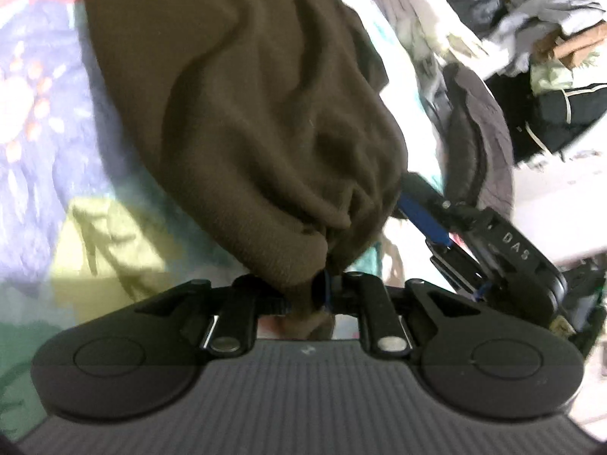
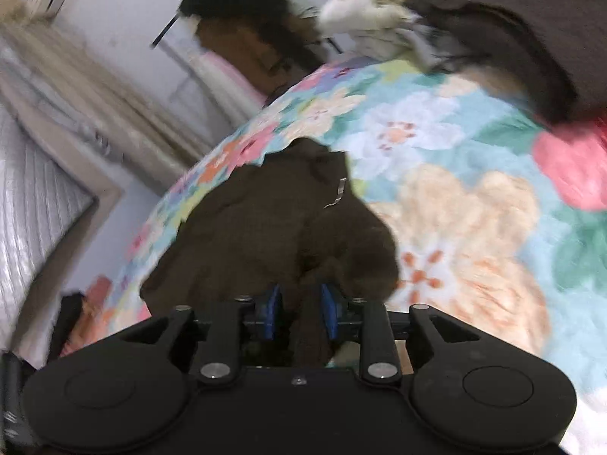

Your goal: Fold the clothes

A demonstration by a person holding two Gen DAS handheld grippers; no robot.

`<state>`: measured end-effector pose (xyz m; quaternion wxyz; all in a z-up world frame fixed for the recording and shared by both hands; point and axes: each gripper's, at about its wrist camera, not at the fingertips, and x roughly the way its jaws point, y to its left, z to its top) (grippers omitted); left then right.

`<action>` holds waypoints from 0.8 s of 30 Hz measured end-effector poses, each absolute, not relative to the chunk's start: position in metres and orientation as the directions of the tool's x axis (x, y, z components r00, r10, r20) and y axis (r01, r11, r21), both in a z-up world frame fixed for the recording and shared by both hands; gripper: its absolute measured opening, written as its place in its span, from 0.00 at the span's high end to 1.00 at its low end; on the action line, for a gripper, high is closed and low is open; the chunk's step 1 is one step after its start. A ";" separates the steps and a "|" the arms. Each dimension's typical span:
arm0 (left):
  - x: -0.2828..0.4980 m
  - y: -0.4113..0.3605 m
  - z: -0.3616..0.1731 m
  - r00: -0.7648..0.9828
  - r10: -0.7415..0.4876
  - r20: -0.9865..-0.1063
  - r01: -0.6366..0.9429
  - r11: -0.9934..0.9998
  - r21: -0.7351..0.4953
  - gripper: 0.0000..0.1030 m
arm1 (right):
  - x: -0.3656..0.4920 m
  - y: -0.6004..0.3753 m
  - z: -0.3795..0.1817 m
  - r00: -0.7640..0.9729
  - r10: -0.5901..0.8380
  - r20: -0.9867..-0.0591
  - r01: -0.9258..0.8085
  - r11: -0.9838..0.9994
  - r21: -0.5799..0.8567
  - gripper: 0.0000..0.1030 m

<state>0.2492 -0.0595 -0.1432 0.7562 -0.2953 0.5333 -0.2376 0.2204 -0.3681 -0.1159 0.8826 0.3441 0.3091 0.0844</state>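
Observation:
A dark brown knit garment [image 1: 242, 113] hangs bunched over the floral bed cover [image 1: 34, 106]. My left gripper [image 1: 326, 290] is shut on a gathered edge of it, and the cloth hides the fingertips. My right gripper [image 1: 436, 220] shows in the left wrist view at the right, its blue-padded fingers reaching into the same garment. In the right wrist view the right gripper [image 2: 299, 303] holds a fold of the brown garment [image 2: 273, 223] between its blue pads [image 2: 329, 313]. The garment drapes down onto the floral cover [image 2: 455, 197].
A pile of other clothes [image 1: 531, 49] lies at the far right of the bed. A dark garment [image 2: 523, 26] and pale clothes [image 2: 371, 11] lie at the top of the right wrist view. The bed edge [image 2: 182, 189] drops to the floor on the left.

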 end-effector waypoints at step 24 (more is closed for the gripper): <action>0.252 -0.052 -0.148 0.393 -0.684 -0.614 -0.010 0.665 -0.747 0.91 | 0.249 -0.350 -0.129 0.794 0.471 -0.386 -0.059 0.690 0.721 0.75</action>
